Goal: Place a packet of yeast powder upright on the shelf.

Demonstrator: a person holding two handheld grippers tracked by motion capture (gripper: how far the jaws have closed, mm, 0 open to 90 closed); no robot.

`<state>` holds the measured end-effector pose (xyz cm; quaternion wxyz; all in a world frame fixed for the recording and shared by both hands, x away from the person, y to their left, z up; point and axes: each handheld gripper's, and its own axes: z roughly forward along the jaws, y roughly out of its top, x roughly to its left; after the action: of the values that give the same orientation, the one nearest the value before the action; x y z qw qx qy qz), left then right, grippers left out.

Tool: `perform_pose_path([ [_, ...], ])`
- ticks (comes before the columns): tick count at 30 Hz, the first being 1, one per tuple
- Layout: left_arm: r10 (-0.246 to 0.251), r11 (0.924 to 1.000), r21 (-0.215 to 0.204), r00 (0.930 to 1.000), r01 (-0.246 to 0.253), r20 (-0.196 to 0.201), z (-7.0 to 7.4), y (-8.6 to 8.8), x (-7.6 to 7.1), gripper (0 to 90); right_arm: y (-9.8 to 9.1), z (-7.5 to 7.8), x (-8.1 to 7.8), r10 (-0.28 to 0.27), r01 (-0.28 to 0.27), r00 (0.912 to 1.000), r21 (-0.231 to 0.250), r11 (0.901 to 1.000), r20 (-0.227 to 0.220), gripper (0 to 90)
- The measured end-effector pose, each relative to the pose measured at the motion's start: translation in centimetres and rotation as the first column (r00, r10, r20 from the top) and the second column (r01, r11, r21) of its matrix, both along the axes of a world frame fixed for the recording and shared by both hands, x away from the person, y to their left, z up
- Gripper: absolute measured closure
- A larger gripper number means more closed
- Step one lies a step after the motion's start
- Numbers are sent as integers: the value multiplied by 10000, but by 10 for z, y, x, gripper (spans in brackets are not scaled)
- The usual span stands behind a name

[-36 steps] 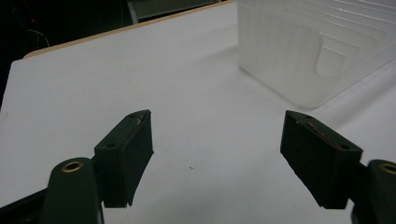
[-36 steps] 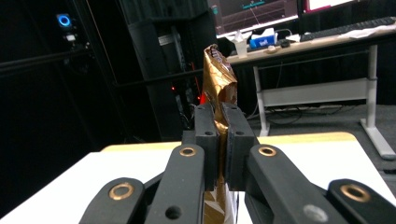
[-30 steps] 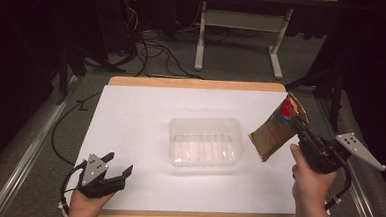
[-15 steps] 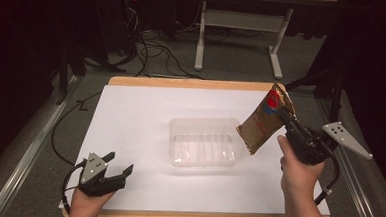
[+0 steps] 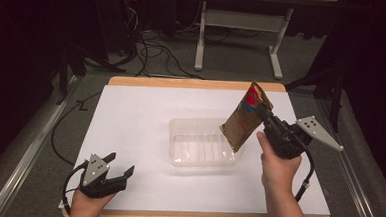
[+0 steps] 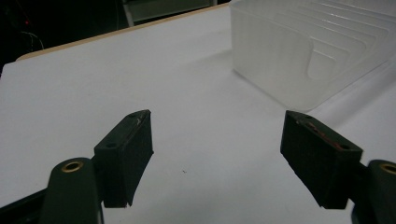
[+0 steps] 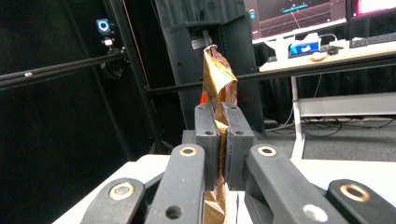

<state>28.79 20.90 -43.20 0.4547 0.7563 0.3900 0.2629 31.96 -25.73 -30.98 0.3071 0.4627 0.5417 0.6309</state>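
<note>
Pouch (image 5: 244,122) in right gripper (image 5: 267,115), tilted upright, long axis near-vertical

Table (image 5: 129,135): white top w/ wood edge, sitting on grey carpet (image 5: 233,65).
Beyond table: white desk frame (image 5: 202,39) standing at back; black cables (image 5: 149,48) lying loose on floor.
Room: dim, walls showing black.
Far desk (image 7: 327,58): monitors (image 7: 299,14) glowing, keyboard sitting beside them.

white tabletop (image 5: 129,135) | cables on floor (image 5: 149,48) (tangled) | monitors on desk (image 7: 299,14)
</note>
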Motion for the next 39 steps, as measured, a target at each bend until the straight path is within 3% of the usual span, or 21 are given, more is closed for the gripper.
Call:
perform_pose_path([
  [14, -19, 10000, 9, 10000, 19, 59, 1, 0, -1, 257, 26, -20, 19, -98, 85, 9987, -256, 9996, -509, 879],
  [31, -26, 10000, -79, 9998, 28, 181, 3, 1, -1, 257, 52, -29, 37, -167, 124, 9962, -502, 9987, -859, 877],
  [39, -39, 10000, -49, 9996, 41, 278, 4, 4, -1, 257, 62, -34, 47, -453, 382, 9945, -763, 9964, -943, 877],
])
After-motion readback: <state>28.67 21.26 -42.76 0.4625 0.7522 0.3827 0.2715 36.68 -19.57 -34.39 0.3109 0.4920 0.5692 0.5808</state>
